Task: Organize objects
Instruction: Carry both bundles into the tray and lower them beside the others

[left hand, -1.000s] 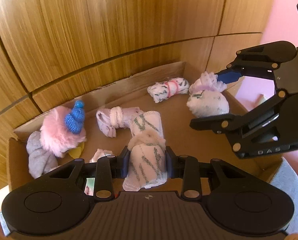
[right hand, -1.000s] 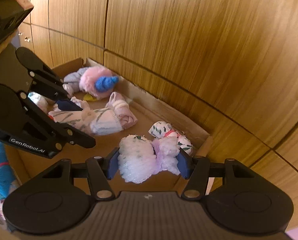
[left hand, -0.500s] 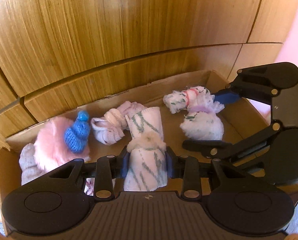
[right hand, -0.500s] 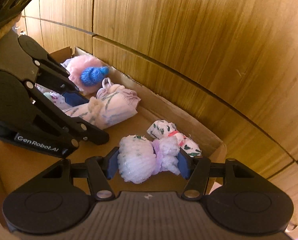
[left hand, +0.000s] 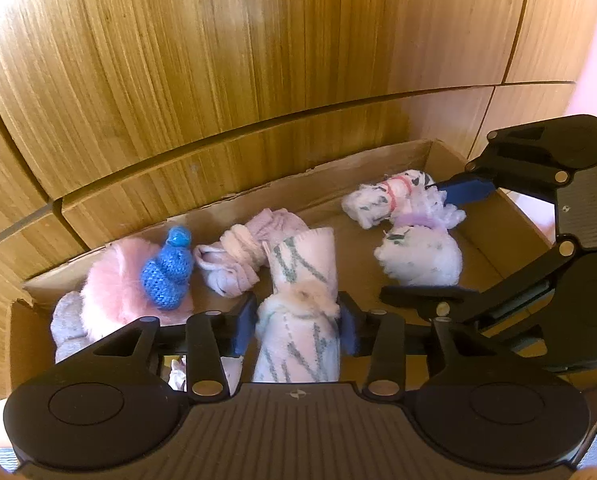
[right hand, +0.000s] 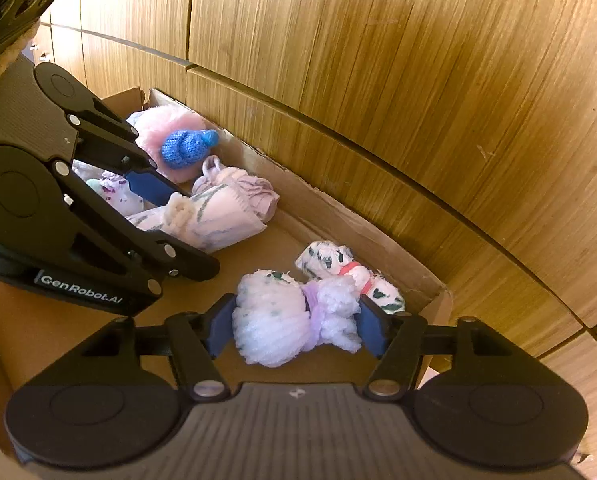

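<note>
Your cardboard box (left hand: 438, 152) sits against the wood panels with rolled sock bundles lying in it: a pink zigzag-patterned roll (left hand: 302, 312) in the middle, a fluffy white bundle tied in lilac (right hand: 298, 316) near the right end, a green-spotted roll with a red band (right hand: 350, 272) just behind, and a fuzzy pink bundle with a blue knit piece (left hand: 166, 268) at left.

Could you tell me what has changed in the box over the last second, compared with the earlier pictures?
Both grippers' jaws have just been opening: the left gripper loosens around the zigzag sock roll, the right gripper around the white fluffy bundle, both now low in the cardboard box. The pink pompom and blue knit piece stayed put.
</note>
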Demonstrator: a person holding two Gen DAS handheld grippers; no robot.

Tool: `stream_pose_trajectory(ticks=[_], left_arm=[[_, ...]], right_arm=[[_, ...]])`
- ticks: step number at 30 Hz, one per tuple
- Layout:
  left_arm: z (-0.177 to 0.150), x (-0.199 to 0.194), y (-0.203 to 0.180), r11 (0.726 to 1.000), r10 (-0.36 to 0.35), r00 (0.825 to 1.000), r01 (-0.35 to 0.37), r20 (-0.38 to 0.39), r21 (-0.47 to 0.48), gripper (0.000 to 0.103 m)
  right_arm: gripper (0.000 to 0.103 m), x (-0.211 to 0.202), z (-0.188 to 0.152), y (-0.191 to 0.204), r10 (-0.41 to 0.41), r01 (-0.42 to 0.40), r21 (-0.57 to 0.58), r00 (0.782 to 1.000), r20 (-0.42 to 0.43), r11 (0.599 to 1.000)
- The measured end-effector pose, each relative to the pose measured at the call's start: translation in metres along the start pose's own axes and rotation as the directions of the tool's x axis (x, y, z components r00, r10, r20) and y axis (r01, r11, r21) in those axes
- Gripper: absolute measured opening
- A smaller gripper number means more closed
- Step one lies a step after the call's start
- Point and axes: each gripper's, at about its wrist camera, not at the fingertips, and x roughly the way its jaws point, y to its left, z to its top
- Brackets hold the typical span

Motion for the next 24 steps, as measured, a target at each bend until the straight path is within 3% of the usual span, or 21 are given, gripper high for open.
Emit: stream_pose_trajectory(ticks=[4, 12, 17, 24], left_arm=[[-0.002, -0.003, 0.000, 1.000, 0.006, 1.000, -0.006, 0.007, 0.001, 0.057], [-0.004, -0.014, 0.003, 0.999, 0.027, 0.999, -0.026, 0.027, -0.024, 0.079], [-0.007, -0.026, 0.003, 0.998, 0.044, 0.998, -0.042, 0.049, -0.038, 0.087], [-0.011, -0.058, 0.005, 0.997, 0.039, 0.996, -0.034, 0.080, -0.064, 0.088]], right_arm=[[0.073, -0.006, -0.002, 0.002, -0.010, 0.010, -0.004, 1.000, 0.004, 1.000], [0.077, -0.012, -0.007, 0.000, -0.022, 0.022, 0.007, 1.000, 0.003, 1.000], [0.079, -0.016, -0.003, 0.004, -0.037, 0.037, 0.012, 0.999, 0.003, 0.999], [0.084, -0.033, 0.000, 0.011, -0.050, 0.047, 0.053, 0.998, 0.040, 0.997]])
